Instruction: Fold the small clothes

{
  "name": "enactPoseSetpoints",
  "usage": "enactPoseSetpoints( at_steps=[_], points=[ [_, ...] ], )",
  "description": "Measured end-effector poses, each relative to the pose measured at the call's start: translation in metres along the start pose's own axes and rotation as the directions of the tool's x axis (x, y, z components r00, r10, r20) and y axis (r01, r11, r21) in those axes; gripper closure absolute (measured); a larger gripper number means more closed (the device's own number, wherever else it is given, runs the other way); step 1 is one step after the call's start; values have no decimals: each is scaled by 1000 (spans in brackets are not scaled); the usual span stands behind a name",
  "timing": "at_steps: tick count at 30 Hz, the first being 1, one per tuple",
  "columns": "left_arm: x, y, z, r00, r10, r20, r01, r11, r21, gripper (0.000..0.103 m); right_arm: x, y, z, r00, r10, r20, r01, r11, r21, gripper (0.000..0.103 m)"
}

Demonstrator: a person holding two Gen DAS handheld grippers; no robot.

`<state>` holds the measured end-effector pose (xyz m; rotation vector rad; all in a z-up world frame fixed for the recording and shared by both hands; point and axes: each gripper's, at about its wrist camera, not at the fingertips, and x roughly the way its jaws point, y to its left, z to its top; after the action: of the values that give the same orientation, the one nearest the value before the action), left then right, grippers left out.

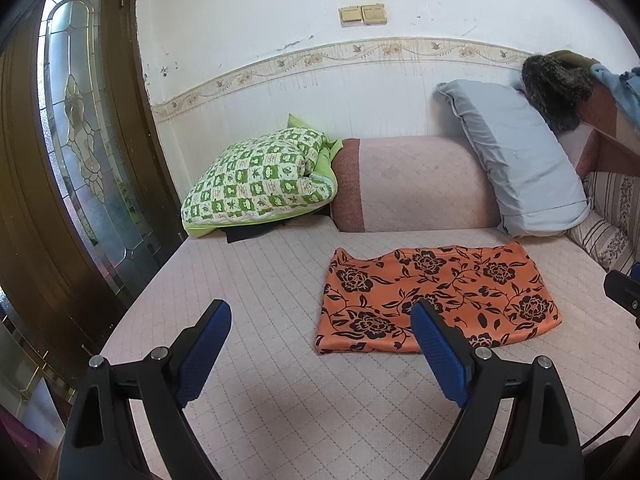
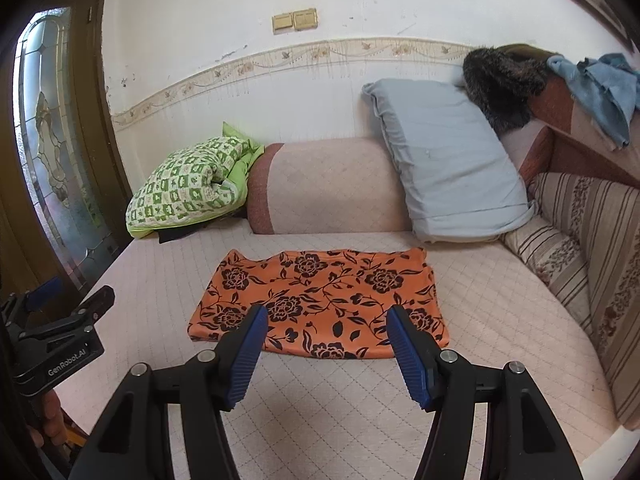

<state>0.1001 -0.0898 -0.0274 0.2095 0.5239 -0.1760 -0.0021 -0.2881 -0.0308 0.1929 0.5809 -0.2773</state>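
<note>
An orange garment with black flowers [image 1: 436, 300] [image 2: 320, 300] lies folded flat in a rectangle on the pink quilted bed [image 1: 260, 280] [image 2: 500, 300]. My left gripper [image 1: 322, 320] hovers open above the bed, in front of the garment's near left corner, with nothing between its blue pads. My right gripper [image 2: 326, 320] is open too, held over the garment's near edge, and holds nothing. The left gripper also shows at the left edge of the right wrist view [image 2: 56, 332], with a hand below it. A bit of the right gripper shows at the right edge of the left wrist view [image 1: 624, 292].
Along the wall stand a green checked quilt [image 1: 260, 180] [image 2: 188, 192], a pink bolster [image 1: 412, 188] [image 2: 328, 188] and a light blue pillow [image 1: 516, 152] [image 2: 448, 160]. A striped cushion [image 2: 580, 252] and a wooden headboard with fur and blue cloth [image 2: 600, 84] are at right. A glass door [image 1: 80, 128] is at left.
</note>
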Motion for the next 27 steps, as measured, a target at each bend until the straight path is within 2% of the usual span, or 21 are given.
enactPoseSetpoints(
  at_steps=[10, 27],
  points=[
    [-25, 2, -1, 999, -13, 36, 13, 1000, 5, 12, -28, 14, 3, 997, -57, 43, 59, 997, -46, 38],
    [-59, 22, 1, 993, 18, 113, -15, 999, -30, 12, -53, 18, 1, 997, -54, 64, 57, 997, -51, 38]
  ],
)
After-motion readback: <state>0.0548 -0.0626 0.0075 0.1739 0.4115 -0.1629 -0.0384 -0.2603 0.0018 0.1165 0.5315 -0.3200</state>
